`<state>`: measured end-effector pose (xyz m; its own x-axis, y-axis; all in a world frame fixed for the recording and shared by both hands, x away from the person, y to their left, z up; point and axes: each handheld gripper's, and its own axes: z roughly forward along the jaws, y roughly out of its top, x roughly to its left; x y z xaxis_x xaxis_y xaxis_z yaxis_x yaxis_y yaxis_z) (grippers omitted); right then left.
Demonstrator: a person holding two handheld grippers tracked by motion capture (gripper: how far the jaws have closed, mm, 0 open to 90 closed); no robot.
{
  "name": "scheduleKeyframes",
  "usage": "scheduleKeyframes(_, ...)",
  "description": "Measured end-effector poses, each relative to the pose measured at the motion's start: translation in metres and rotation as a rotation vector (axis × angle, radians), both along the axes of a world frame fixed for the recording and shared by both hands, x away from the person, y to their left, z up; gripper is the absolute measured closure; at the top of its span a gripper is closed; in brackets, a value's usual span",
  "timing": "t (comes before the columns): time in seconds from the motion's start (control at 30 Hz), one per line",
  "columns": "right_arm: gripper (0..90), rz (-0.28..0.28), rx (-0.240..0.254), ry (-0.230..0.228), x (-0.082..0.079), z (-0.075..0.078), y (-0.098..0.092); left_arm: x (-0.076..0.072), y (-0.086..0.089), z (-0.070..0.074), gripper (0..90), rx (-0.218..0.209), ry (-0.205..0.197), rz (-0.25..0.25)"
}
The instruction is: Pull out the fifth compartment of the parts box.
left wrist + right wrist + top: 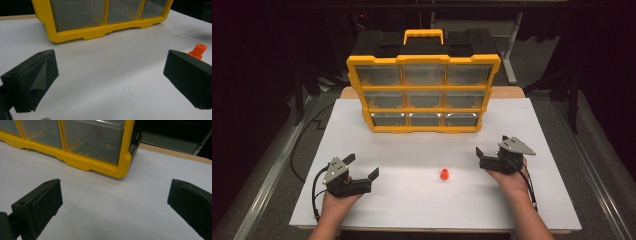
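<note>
A small orange plastic piece [444, 174] stands on the white table top [412, 200], between my two grippers. In the left gripper view the orange piece [198, 50] peeks out just behind the right-hand jaw. My left gripper [362, 166] rests at the front left, open, with nothing between its jaws. My right gripper [492, 145] sits at the right, open and holding nothing. A yellow and black organiser [424, 85] with clear drawers stands upright at the back of the table. Its drawers look shut. The organiser's lower drawers [105, 15] and corner [120, 162] lie ahead of each gripper.
The white board lies on a wooden table [507, 92] whose edge shows behind the organiser. Black cables [314, 192] trail from the grippers. Dark floor and metal frame legs [509, 50] surround the table.
</note>
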<state>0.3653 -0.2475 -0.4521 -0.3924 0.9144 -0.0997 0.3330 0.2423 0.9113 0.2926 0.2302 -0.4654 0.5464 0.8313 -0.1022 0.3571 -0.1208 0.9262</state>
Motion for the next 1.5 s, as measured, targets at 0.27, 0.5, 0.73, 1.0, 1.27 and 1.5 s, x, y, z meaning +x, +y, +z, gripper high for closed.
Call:
scheduleKeyframes(0.27, 0.1, -0.009, -0.032, -0.003, 0.008, 0.004, 0.000, -0.002, -0.001, 0.001, 0.7, 0.015, -0.014, -0.013)
scheduleKeyframes(0.5, 0.1, 0.014, -0.070, 0.000, 0.002, 0.006, -0.003, -0.003, -0.002, -0.001, 0.2, 0.015, -0.019, -0.003)
scheduleKeyframes(0.73, 0.0, 0.036, -0.109, -0.007, -0.010, 0.003, -0.004, -0.004, -0.002, -0.001, 0.2, 0.011, -0.020, -0.009)
scheduleKeyframes(1.0, 0.0, 0.038, -0.152, 0.001, -0.019, 0.002, -0.013, -0.004, -0.003, -0.002, 0.2, 0.019, -0.023, -0.010)
scheduleKeyframes(1.27, 0.2, 0.052, -0.242, 0.000, -0.021, -0.002, -0.012, -0.005, -0.005, -0.003, 0.2, 0.029, -0.026, -0.014)
scheduleKeyframes(1.5, 0.1, 0.086, -0.332, -0.002, -0.022, -0.004, -0.009, -0.006, -0.006, -0.003, 0.1, 0.036, -0.030, -0.020)
